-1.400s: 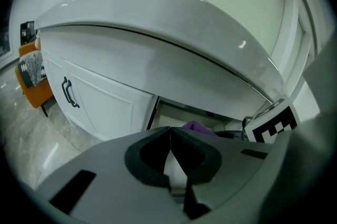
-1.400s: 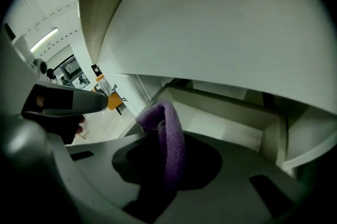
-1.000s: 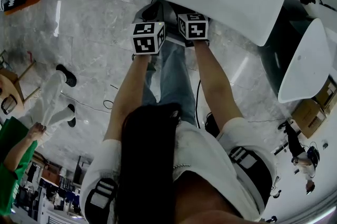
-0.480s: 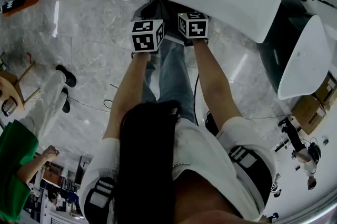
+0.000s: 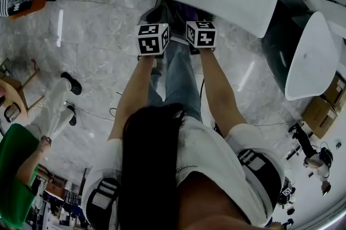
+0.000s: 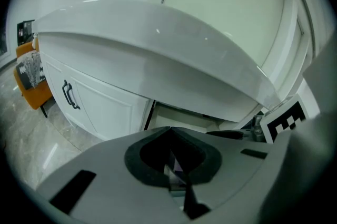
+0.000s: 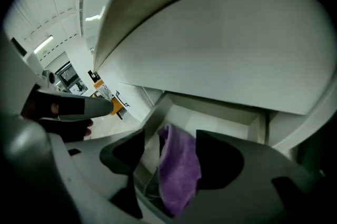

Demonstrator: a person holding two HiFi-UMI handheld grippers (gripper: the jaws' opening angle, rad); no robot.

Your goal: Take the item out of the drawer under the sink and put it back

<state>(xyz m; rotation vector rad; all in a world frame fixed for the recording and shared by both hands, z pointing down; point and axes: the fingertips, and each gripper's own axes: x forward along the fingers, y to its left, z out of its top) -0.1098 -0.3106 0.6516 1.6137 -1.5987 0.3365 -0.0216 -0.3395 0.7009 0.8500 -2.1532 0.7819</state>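
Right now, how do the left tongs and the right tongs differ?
The left tongs have their jaws together, while the right tongs have theirs apart and opening. I see nothing held in the left tongs, while a purple cloth hangs between the right tongs' jaws, over the open drawer. Both point toward that drawer under the white sink.

The left forearm (image 5: 131, 102) and right forearm (image 5: 219, 94) stretch toward 12 o'clock, grippers side by side. The left gripper (image 6: 169, 130) has its jaws together. At its 3 o'clock, the right gripper (image 7: 169, 136) is opening its jaws, a purple cloth (image 7: 179, 170) hanging between them.
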